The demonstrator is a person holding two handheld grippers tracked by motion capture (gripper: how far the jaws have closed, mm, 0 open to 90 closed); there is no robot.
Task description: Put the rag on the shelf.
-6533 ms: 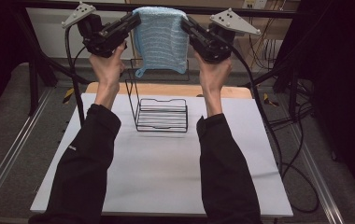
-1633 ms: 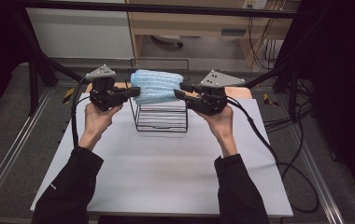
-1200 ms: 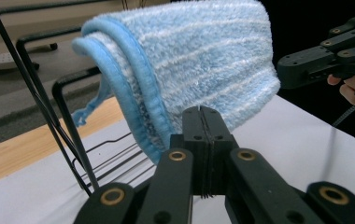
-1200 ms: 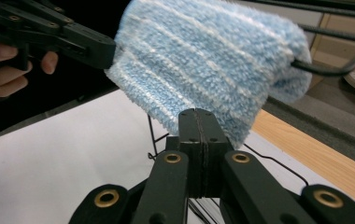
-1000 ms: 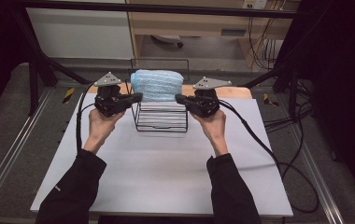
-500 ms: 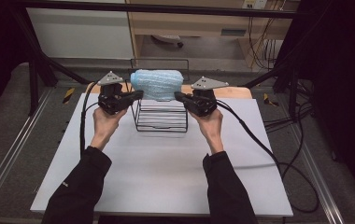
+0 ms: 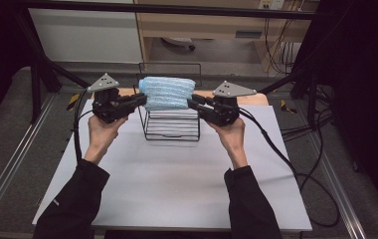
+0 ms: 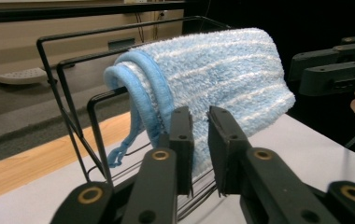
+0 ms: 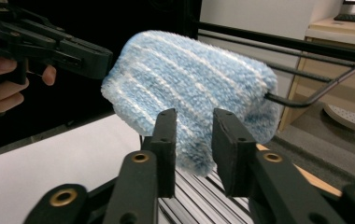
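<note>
2 hand-held grippers at either end of a blue towel draped over a black wire rack.

Left gripper (image 7: 138, 99) at the towel's (image 7: 168, 92) left end, jaws just opened to a narrow gap, pads no longer pressing, hemmed edge just beyond the tips. Right gripper (image 7: 194, 104) mirrored at the right end, jaws likewise just parted a little, fluffy end hanging just past the gap, nothing gripped. Towel folded over the top bars of the rack (image 7: 172, 130), hanging down both sides. Rack standing near the far edge of a white table (image 7: 177, 184), between the 2 hands.
</note>
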